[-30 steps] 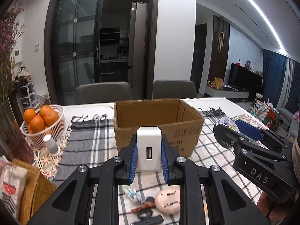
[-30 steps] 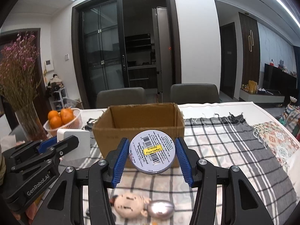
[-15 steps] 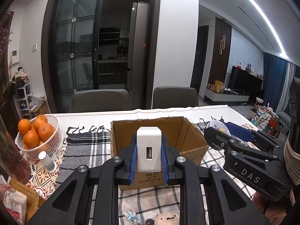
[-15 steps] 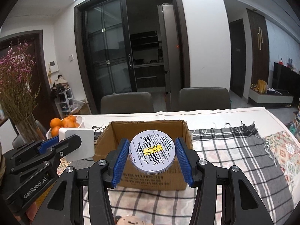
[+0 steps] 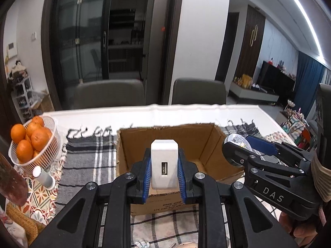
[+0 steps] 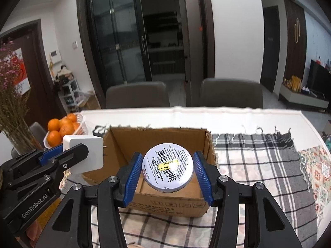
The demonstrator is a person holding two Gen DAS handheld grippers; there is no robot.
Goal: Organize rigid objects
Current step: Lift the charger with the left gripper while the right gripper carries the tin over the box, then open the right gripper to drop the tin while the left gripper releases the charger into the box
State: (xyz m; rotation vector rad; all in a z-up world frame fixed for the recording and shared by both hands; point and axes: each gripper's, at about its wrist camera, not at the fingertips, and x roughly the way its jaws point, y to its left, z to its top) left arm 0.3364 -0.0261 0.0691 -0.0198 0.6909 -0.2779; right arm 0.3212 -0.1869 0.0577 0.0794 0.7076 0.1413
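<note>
My left gripper [image 5: 164,168] is shut on a white USB charger block [image 5: 164,163], held above the near edge of an open cardboard box [image 5: 206,136]. My right gripper [image 6: 168,170] holds a round tin [image 6: 168,169] with a barcode label over the box's opening [image 6: 165,136]. A gap shows at each blue pad and the tin is tilted, so the jaws stand apart. The right gripper also shows in the left wrist view [image 5: 244,146], the left one in the right wrist view [image 6: 68,155]. The box inside looks empty.
A white basket of oranges [image 5: 31,138] and a small white bottle [image 5: 43,177] stand left of the box on a checked cloth [image 6: 258,155]. A vase of dried flowers [image 6: 12,107] is at far left. Two grey chairs [image 5: 109,93] stand behind the table.
Both grippers have risen and moved forward over the box with their objects. The small items on the cloth near me have dropped out of view. The right pads have parted slightly from the tin.
</note>
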